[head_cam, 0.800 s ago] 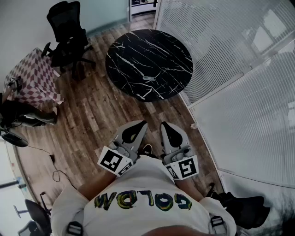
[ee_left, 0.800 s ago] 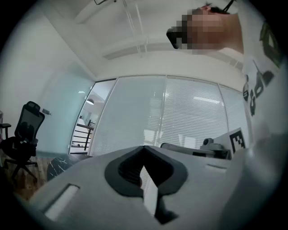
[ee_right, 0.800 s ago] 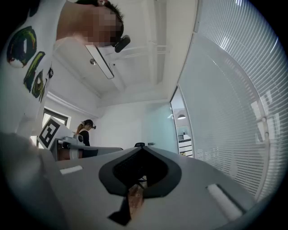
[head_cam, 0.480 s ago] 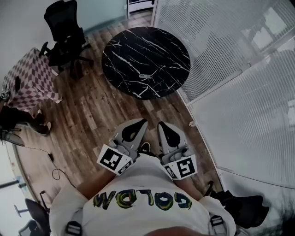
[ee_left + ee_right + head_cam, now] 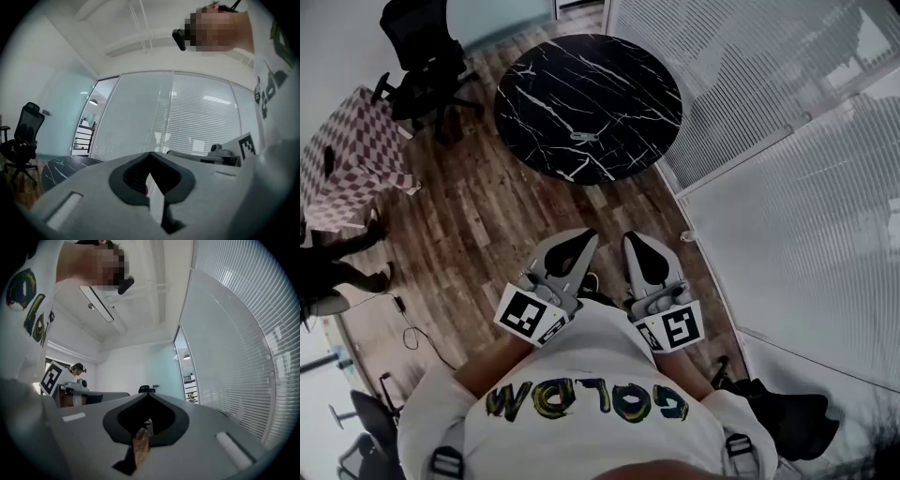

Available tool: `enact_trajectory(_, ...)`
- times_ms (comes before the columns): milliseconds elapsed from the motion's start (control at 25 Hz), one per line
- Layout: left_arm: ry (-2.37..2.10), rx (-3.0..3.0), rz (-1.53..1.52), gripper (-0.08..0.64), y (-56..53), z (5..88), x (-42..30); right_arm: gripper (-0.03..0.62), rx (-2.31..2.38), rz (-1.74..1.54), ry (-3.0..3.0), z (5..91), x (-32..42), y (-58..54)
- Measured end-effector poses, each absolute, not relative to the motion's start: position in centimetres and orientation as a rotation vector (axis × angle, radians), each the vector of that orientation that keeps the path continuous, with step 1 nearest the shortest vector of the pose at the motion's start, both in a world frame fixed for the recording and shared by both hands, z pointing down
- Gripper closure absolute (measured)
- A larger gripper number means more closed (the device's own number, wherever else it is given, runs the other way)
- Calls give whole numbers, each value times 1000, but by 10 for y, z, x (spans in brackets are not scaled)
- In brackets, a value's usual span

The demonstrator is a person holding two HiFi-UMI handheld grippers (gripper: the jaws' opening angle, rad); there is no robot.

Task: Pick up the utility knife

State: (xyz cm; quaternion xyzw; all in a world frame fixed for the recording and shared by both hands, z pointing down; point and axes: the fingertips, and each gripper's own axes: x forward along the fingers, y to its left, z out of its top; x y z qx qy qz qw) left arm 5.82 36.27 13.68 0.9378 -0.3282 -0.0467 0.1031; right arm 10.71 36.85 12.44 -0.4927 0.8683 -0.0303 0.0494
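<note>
a small grey utility knife [image 5: 584, 137] lies on the round black white-veined marble table [image 5: 628, 75], well apart from both grippers. the left gripper [image 5: 579, 241] and right gripper [image 5: 636, 244], held level against the person's white shirt [image 5: 591, 366], have their jaws pressed together, gripping nothing.

Glossy marble-look table [image 5: 623, 80], matt wood floor [image 5: 487, 225]

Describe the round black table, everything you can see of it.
The table is round, its top black with white veins like marble. It stands on the wood floor, close to the slatted partition; its base is hidden. One small grey object, likely the utility knife, lies flat on it, slightly nearer than its middle.
</note>
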Motion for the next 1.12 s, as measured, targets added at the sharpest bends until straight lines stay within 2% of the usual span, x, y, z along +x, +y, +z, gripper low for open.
enact_trajectory(520, -1022, 2722, -123, 555, 314, 149, 61, 591, -1477, -159, 2672, 140, 115, 318)
enact_trajectory(1120, -1029, 2713, -169, 557, 161, 143, 22, 591, -1471, -97, 2723, 128, 71, 161)
